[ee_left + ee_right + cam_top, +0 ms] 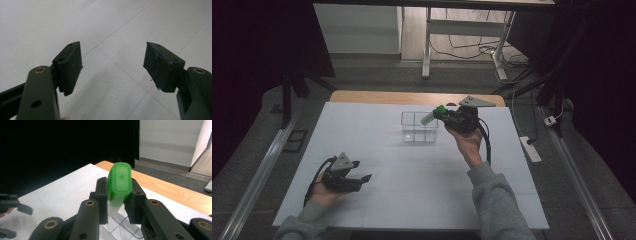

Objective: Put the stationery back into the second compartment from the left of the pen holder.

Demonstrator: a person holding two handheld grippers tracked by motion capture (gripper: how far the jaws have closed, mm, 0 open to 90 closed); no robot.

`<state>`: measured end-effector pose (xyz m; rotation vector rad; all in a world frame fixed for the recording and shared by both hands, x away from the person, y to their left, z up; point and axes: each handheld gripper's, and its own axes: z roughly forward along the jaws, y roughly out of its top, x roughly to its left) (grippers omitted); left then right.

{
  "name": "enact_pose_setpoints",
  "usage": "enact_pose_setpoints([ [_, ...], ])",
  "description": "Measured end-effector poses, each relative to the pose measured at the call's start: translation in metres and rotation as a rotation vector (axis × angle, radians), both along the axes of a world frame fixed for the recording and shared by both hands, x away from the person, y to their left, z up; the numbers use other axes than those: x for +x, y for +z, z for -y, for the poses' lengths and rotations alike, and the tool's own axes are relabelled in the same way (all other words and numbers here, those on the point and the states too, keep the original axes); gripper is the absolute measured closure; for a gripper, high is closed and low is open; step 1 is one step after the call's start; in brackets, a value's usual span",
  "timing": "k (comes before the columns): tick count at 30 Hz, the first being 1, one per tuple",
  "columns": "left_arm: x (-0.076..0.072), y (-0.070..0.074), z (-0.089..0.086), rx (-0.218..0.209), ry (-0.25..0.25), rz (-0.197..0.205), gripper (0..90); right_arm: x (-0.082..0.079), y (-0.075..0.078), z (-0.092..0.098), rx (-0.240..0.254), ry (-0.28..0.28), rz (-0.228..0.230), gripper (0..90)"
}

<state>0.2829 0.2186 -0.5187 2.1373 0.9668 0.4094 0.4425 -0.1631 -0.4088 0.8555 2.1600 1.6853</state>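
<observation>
Right gripper [117,202] has its jaws clamped on the green-capped bottle [119,183], cap poking out past the jaw tips, just above the clear divided box [419,127]. Left gripper [113,67] hovers over the bench [377,150], jaws apart.

Two grippers are in hand: the left gripper [360,170] at about seven o'clock on the table and the right gripper [438,113] at about one o'clock. There is one green-capped bottle [119,184], one clear divided box [419,127] near twelve o'clock with four compartments, and one white table [412,190]. Off the table at three o'clock lies one power strip [530,149].
</observation>
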Motion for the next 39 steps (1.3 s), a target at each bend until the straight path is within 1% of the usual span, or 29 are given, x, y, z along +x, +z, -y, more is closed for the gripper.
enact_pose_setpoints([
  [2,0.0,0.0,0.0,0.002,-0.001,-0.002,30.6,0.005,-0.001,-0.001,0.0,-0.003,-0.007,73.8],
  [3,0.001,0.0,0.0,0.002,-0.001,-0.003,30.5,0.01,-0.002,-0.003,-0.007,-0.01,-0.015,73.8],
  [5,0.001,0.0,0.0,-0.001,-0.001,-0.004,30.5,0.013,-0.002,-0.004,-0.009,-0.012,-0.018,73.8],
  [6,0.001,0.0,-0.001,-0.005,-0.001,-0.005,30.5,0.017,-0.004,-0.007,-0.02,-0.014,-0.025,73.7],
  [10,0.001,-0.001,-0.001,-0.011,0.003,-0.007,30.5,0.023,-0.008,-0.012,-0.03,-0.015,-0.04,73.6],
  [14,0.001,-0.001,-0.001,-0.01,0.001,-0.007,30.5,0.028,-0.015,-0.018,-0.046,-0.01,-0.06,72.6],
  [15,0.001,-0.001,-0.001,-0.011,0.001,-0.008,30.4,0.029,-0.018,-0.019,-0.045,-0.005,-0.068,69.2],
  [16,0.001,-0.001,-0.001,-0.011,0.002,-0.008,30.4,0.03,-0.019,-0.02,-0.045,-0.008,-0.076,63.2],
  [17,0.001,-0.001,-0.001,-0.012,0.002,-0.008,30.4,0.029,-0.02,-0.02,-0.05,-0.014,-0.076,59.0],
  [22,0.002,-0.001,-0.002,-0.008,-0.002,-0.011,30.3,0.025,-0.022,-0.016,-0.068,-0.014,-0.068,50.5],
  [28,0.002,-0.001,-0.001,-0.004,-0.005,-0.013,30.3,0.014,-0.028,-0.002,-0.089,-0.028,-0.061,44.2],
  [31,0.003,-0.002,-0.001,-0.009,-0.007,-0.015,30.3,0.007,-0.033,0.005,-0.096,-0.036,-0.069,43.5],
  [32,0.003,-0.002,-0.001,-0.013,-0.005,-0.015,30.3,0.004,-0.035,0.007,-0.106,-0.038,-0.071,43.2],
  [36,0.005,-0.003,-0.001,-0.008,-0.014,-0.02,30.3,-0.006,-0.041,0.015,-0.131,-0.045,-0.07,43.1],
  [39,0.006,-0.003,0.0,-0.008,-0.019,-0.023,30.3,-0.014,-0.045,0.021,-0.141,-0.032,-0.075,42.9],
])
